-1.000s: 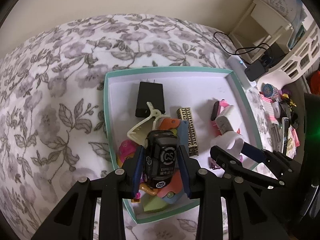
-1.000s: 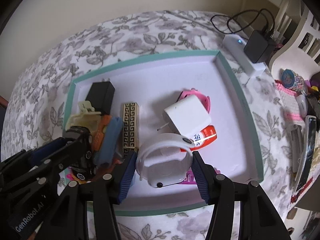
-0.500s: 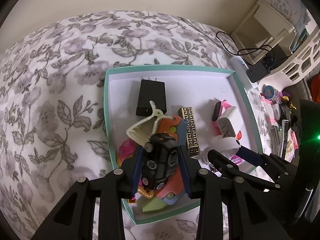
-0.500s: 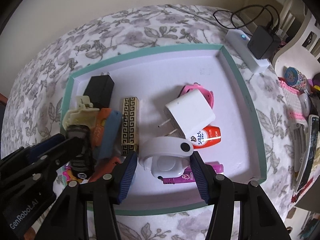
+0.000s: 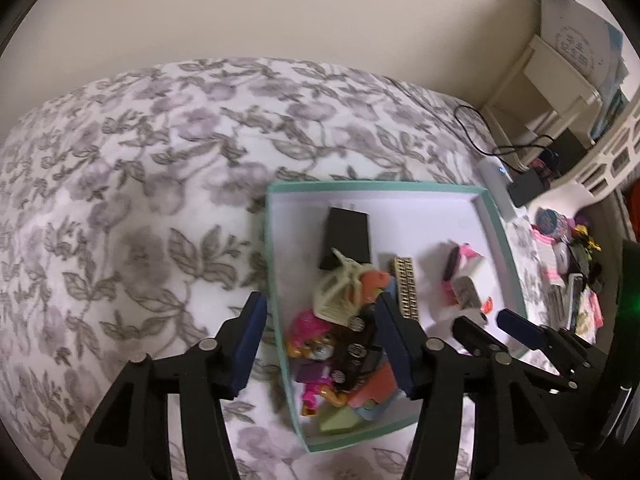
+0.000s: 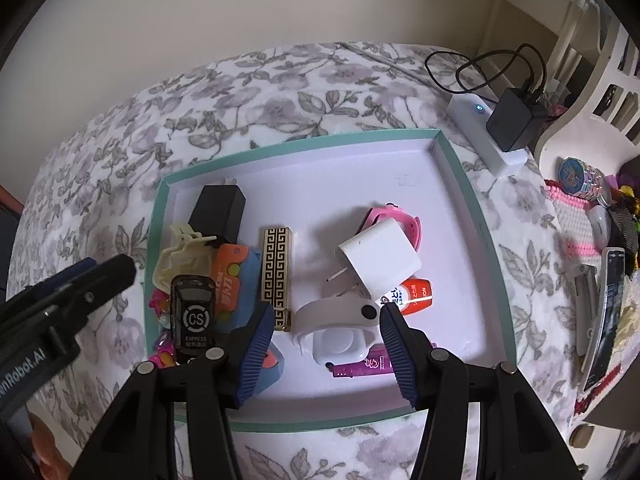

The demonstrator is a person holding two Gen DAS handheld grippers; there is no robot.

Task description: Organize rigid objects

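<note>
A teal-rimmed white tray lies on a floral cloth and holds several small objects. My left gripper is open and empty above the tray's left edge. A black toy car lies on the pile below it, also in the right wrist view. My right gripper is open above the tray's front. A white watch lies in the tray between its fingers, apart from them. A white charger, a pink watch, a gold patterned bar and a black adapter lie in the tray.
A white power strip with a black plug sits beyond the tray's right corner. Clutter of small items lies on the right. A white shelf stands at the back right. The wall runs behind the cloth.
Both grippers have opened. The left one let the black car drop onto the pile and shifted left. The right one let the white watch fall flat in the tray.
</note>
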